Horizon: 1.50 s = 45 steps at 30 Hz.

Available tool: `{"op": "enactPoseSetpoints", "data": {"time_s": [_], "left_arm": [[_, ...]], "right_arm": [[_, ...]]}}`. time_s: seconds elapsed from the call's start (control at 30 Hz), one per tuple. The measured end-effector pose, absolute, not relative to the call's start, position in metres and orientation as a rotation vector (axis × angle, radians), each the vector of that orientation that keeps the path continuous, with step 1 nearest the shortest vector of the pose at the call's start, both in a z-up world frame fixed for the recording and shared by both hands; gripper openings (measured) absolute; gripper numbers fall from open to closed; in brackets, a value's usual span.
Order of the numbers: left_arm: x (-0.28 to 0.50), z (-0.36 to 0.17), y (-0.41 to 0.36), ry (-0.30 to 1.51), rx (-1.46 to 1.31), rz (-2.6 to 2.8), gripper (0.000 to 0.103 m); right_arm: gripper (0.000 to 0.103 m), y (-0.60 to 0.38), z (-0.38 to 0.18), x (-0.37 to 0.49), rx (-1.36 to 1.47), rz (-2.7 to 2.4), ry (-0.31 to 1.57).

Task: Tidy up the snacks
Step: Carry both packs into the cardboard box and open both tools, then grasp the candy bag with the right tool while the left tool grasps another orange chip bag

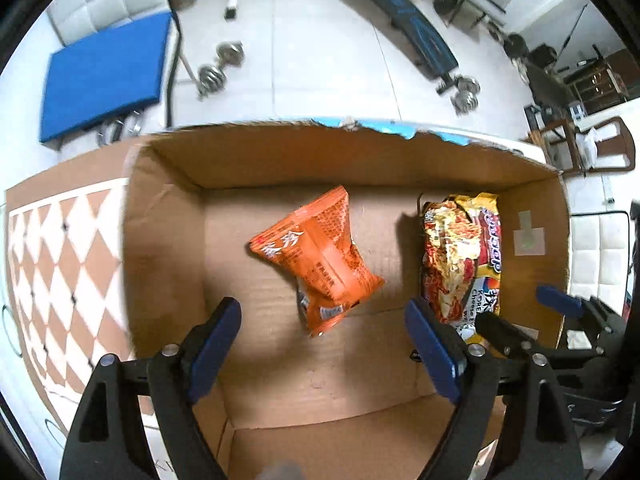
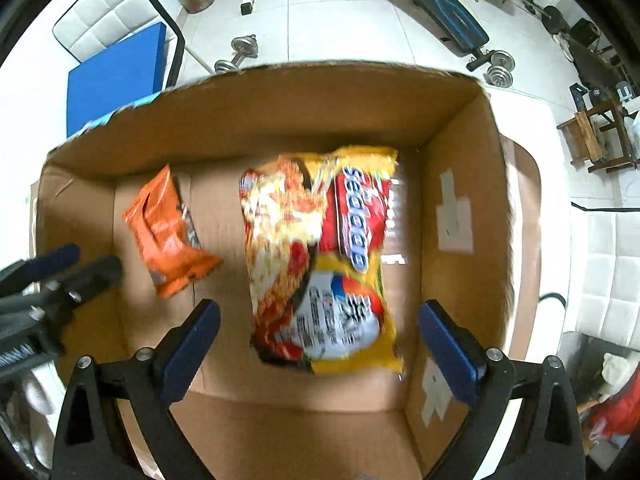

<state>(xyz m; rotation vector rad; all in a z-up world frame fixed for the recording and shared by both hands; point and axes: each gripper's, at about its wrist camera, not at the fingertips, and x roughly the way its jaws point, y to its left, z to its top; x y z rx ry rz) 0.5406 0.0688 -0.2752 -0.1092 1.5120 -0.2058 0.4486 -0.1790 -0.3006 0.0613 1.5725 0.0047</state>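
Both my tongs hang over the open box [image 1: 168, 240], pointing down into it. My left gripper [image 1: 324, 344] is spread wide with nothing between its pads; the orange pack [image 1: 320, 260] lies on the box floor just beyond them. My right gripper [image 2: 320, 344] is released too, with the yellow noodle pack [image 2: 320, 256] below it (blurred), beside the right wall.
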Motion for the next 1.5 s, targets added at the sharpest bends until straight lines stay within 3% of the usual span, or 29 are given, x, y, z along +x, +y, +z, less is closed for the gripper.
{"op": "enactPoseSetpoints", "data": {"time_s": [0.47, 1.07, 1.3, 1.5], "left_arm": [[0.444, -0.208, 0.063, 1.272, -0.045, -0.118, 0.084], [0.364, -0.138, 0.053, 1.110, -0.025, -0.122, 0.084], [0.337, -0.144, 0.058, 1.162, -0.034, -0.097, 0.084], [0.292, -0.204, 0.081, 1.332, -0.090, -0.004, 0.084]], "right_arm": [[0.101, -0.195, -0.232, 0.345, 0.036, -0.037, 1.352], [0.101, -0.199, -0.151, 0.264, 0.078, -0.001, 1.182], [0.101, -0.204, -0.158, 0.239, 0.140, 0.045, 1.253], [0.101, -0.207, -0.239, 0.199, 0.231, 0.104, 1.532]]}}
